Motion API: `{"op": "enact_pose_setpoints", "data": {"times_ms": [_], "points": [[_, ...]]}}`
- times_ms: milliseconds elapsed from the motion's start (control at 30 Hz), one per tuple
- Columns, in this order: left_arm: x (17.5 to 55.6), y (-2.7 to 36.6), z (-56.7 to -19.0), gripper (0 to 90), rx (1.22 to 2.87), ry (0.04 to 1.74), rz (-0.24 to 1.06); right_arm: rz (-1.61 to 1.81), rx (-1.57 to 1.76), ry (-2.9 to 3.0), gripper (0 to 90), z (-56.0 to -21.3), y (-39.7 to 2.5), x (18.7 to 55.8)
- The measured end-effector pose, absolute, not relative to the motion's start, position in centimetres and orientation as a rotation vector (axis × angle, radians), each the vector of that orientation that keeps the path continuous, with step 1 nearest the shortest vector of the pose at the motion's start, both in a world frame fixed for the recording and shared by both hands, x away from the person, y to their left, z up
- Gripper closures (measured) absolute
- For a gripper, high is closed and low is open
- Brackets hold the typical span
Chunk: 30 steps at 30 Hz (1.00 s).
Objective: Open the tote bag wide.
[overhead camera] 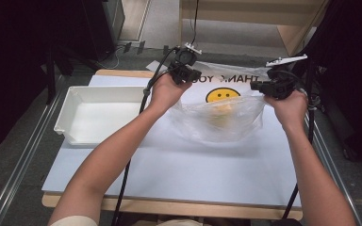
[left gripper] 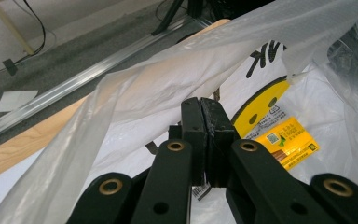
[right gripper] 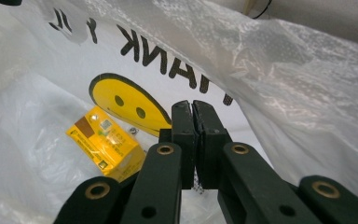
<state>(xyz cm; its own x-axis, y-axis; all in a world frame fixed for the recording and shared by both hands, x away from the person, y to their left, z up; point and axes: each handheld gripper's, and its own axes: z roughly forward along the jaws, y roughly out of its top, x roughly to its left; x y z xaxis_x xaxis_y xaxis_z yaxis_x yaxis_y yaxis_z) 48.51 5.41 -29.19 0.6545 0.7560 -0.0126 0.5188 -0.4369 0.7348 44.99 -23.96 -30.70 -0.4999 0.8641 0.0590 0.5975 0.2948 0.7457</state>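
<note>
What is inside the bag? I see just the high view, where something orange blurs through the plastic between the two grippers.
Observer: A small yellow-orange box lies inside the plastic bag; the right gripper view shows printed labels on it.
Operator: Is the left gripper really gripping the bag?
Observer: The left gripper has its jaws pressed together, with the bag's film draped over and around them; the left gripper view suggests the bag's edge is pinched.
Operator: And the right gripper?
Observer: The right gripper also has its jaws shut, with the bag's film close around them.
Operator: Where does the box lie against the print?
Observer: Beside the yellow smiley face, below the black lettering.
</note>
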Motion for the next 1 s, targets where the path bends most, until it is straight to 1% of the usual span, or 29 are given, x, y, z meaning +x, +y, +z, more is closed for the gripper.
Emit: {"op": "enact_pose_setpoints", "data": {"times_ms": [500,1000], "points": [[48.8,5.1,-31.3,87.7,2.147,1.001,0.370,1.071,1.343,2.190,88.3,-32.8,-24.8,44.4],[49.2,5.3,-33.4,86.4,2.148,1.034,0.334,1.070,1.360,2.212,87.7,-34.7,-24.4,44.4]]}}
